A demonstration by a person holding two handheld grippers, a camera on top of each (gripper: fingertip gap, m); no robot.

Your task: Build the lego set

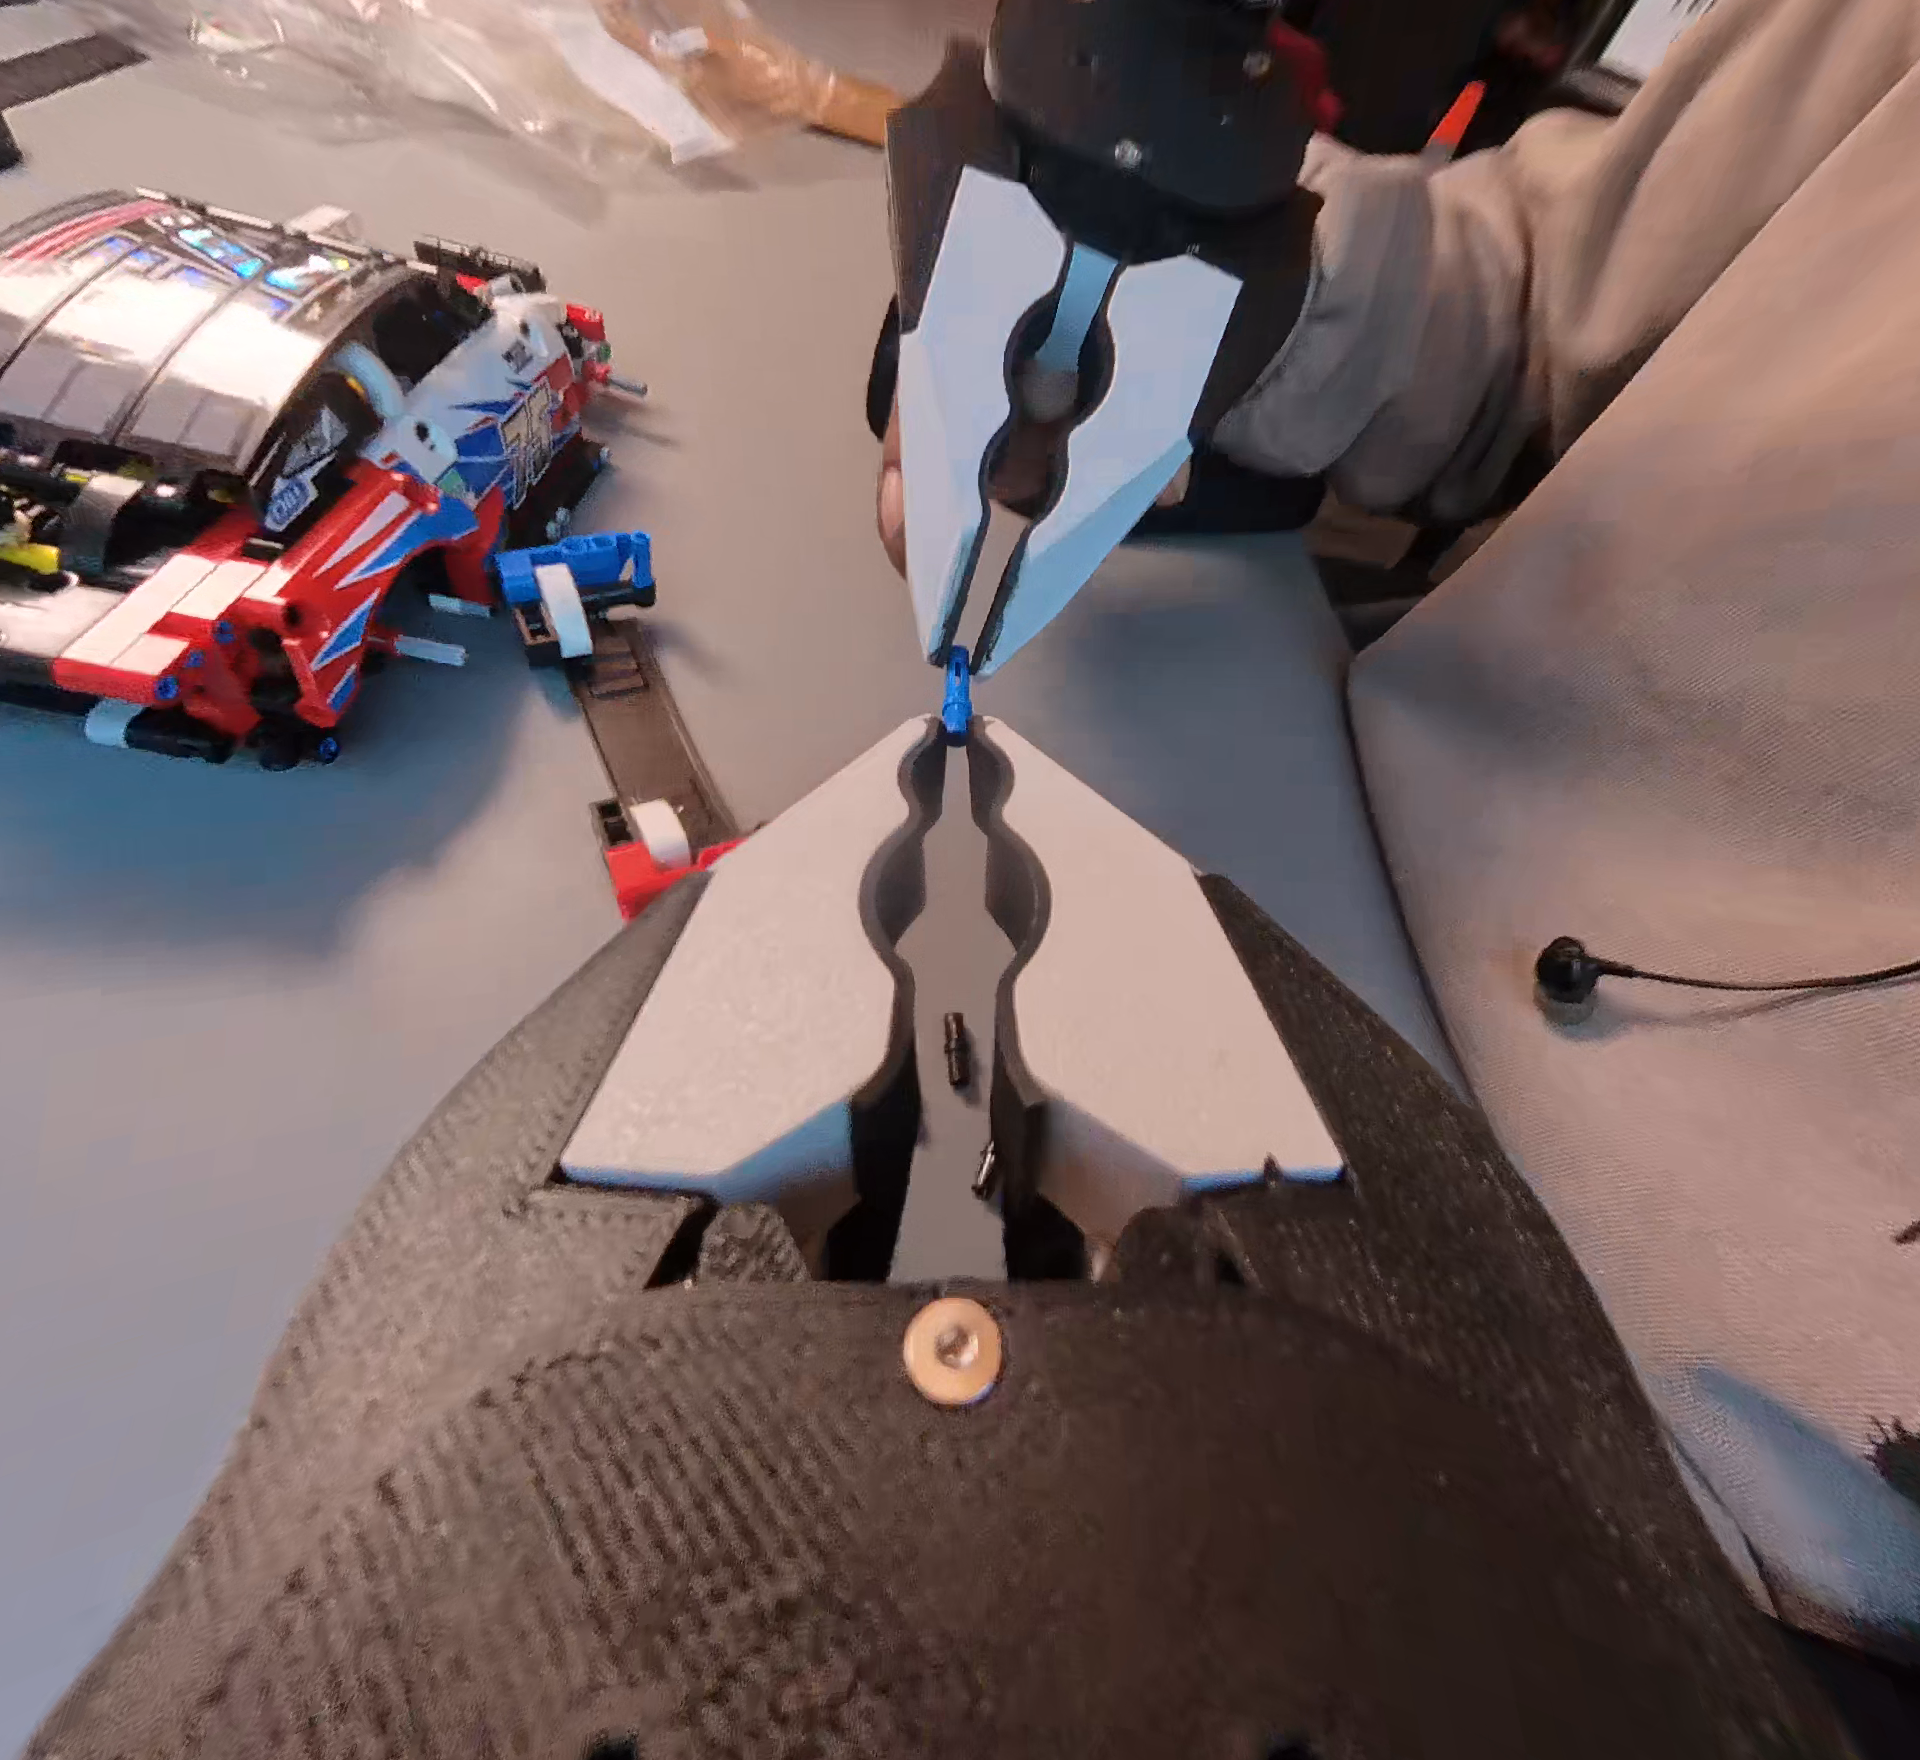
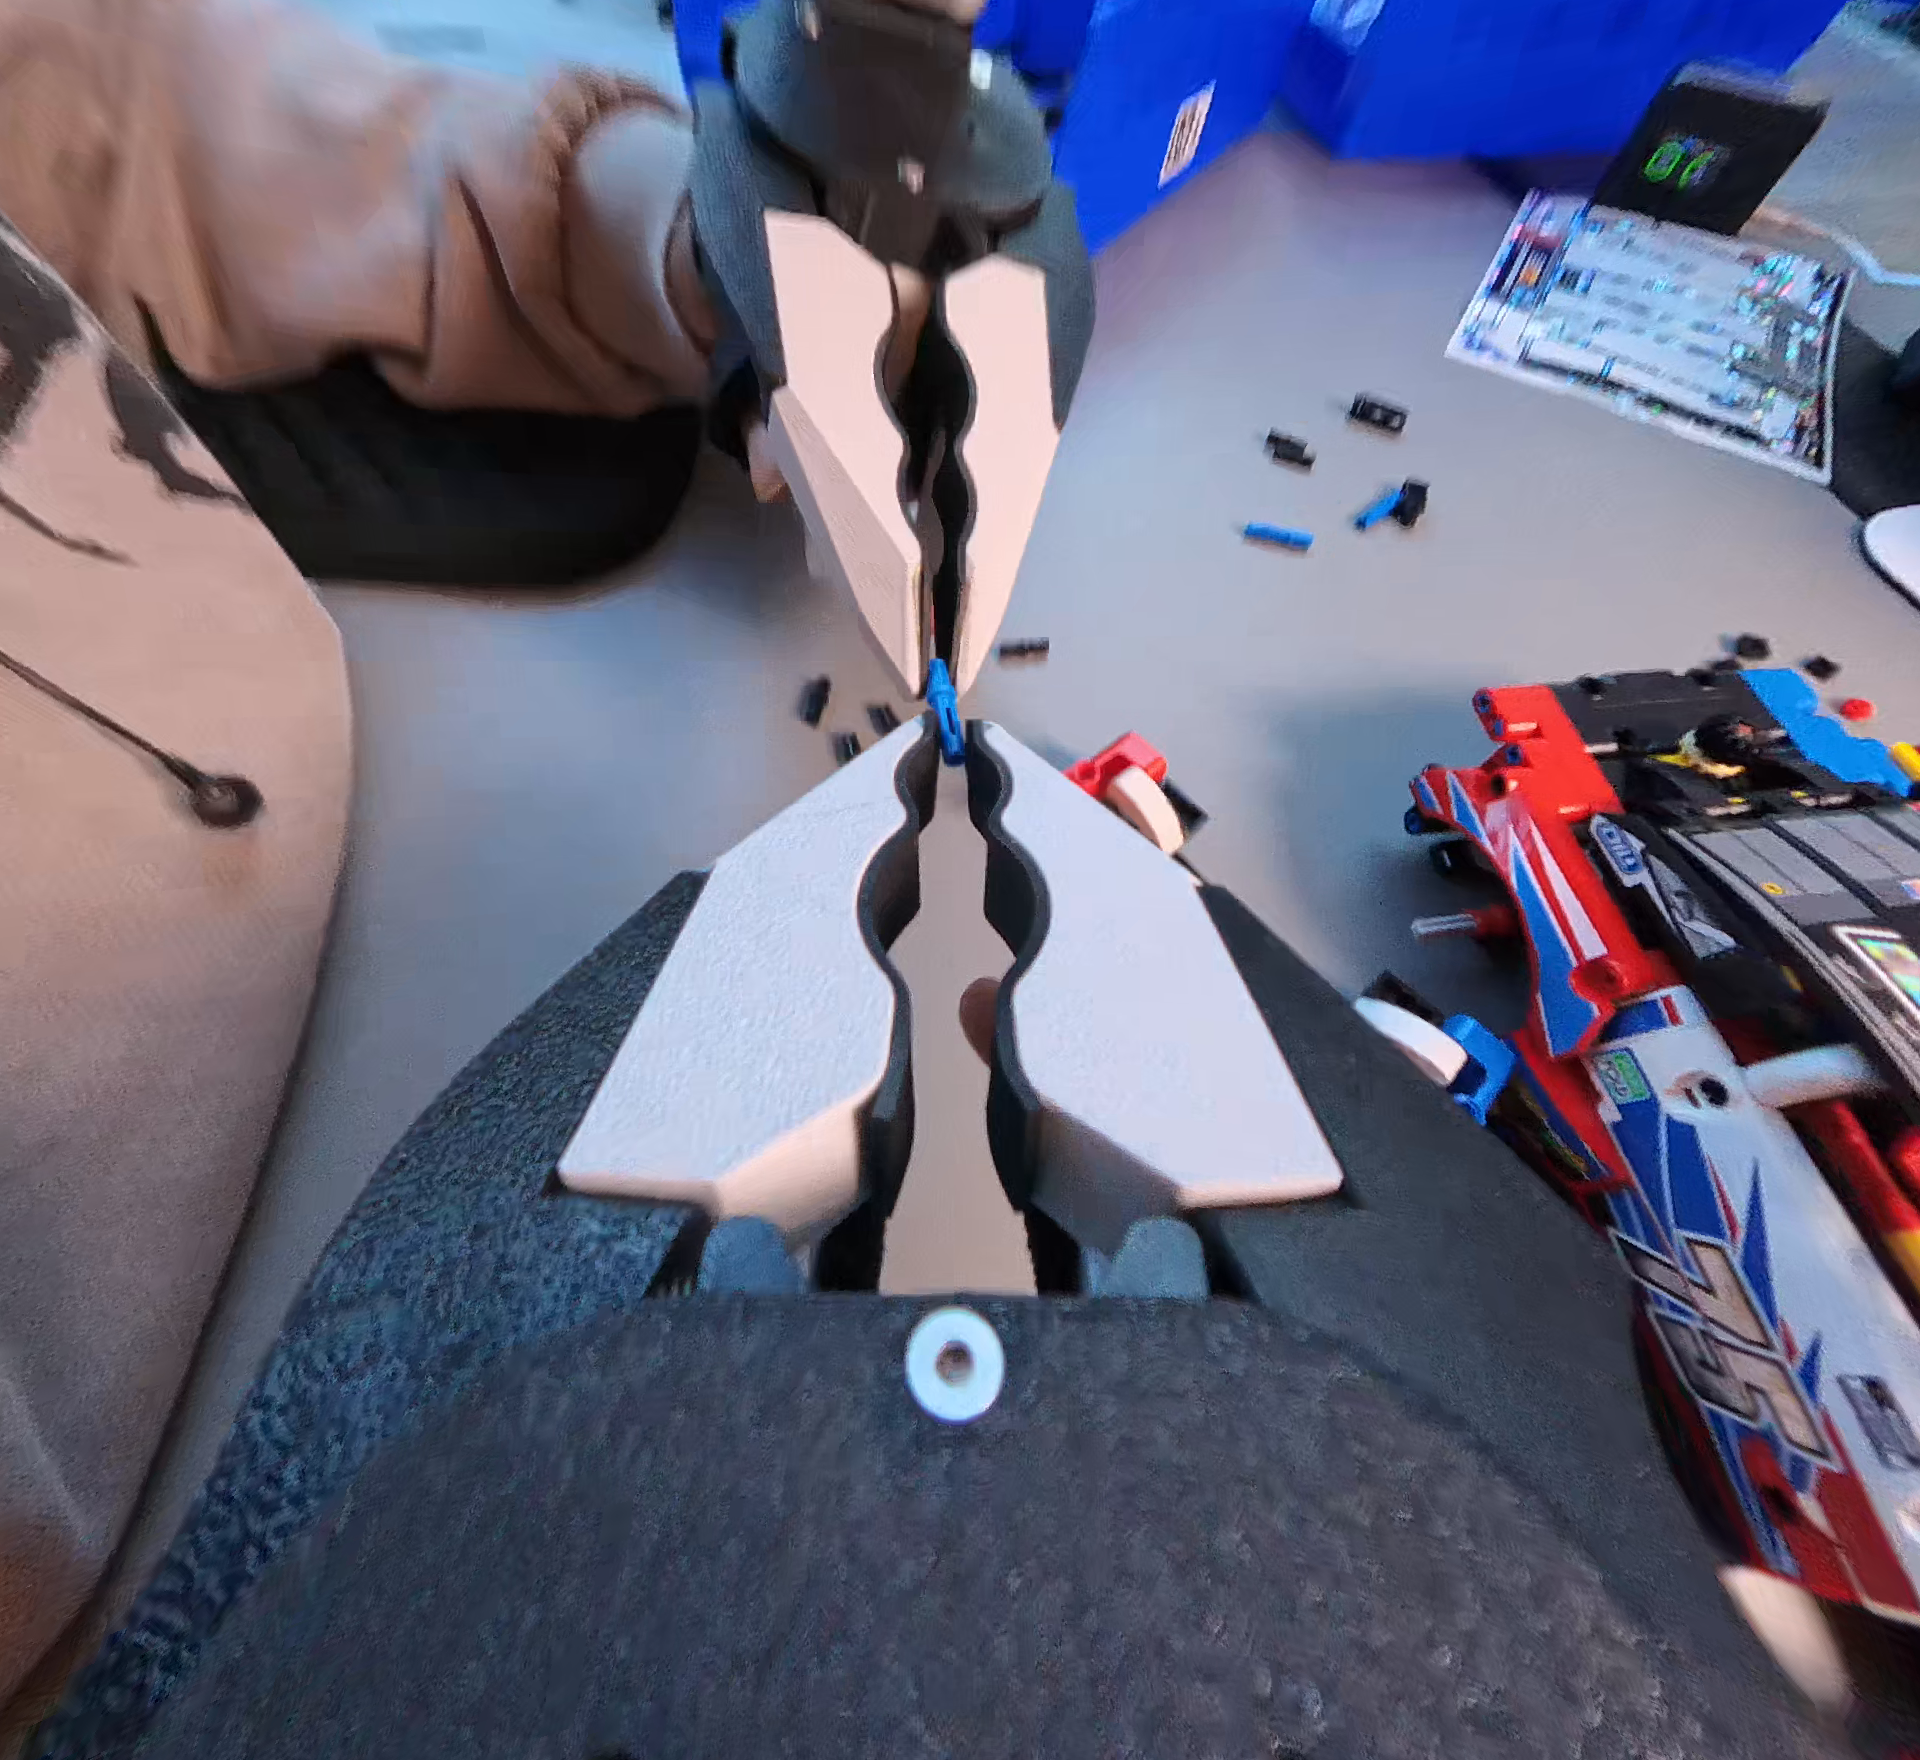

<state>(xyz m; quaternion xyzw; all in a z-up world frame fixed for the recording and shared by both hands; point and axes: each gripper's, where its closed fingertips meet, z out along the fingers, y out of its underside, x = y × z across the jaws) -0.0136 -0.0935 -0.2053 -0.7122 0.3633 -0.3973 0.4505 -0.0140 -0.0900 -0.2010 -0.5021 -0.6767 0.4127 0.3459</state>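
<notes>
The left gripper [image 1: 954, 731] pinches one end of a tiny blue connector pin [image 1: 955, 694]; at twelve o'clock the right gripper [image 1: 964, 661] clamps the other. Light, rigid, slippery: grip its ends squarely.

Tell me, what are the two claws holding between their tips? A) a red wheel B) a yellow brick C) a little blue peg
C: the left claw and the right claw each pinch one end of the same little blue peg, tip to tip above the grey table.
</notes>
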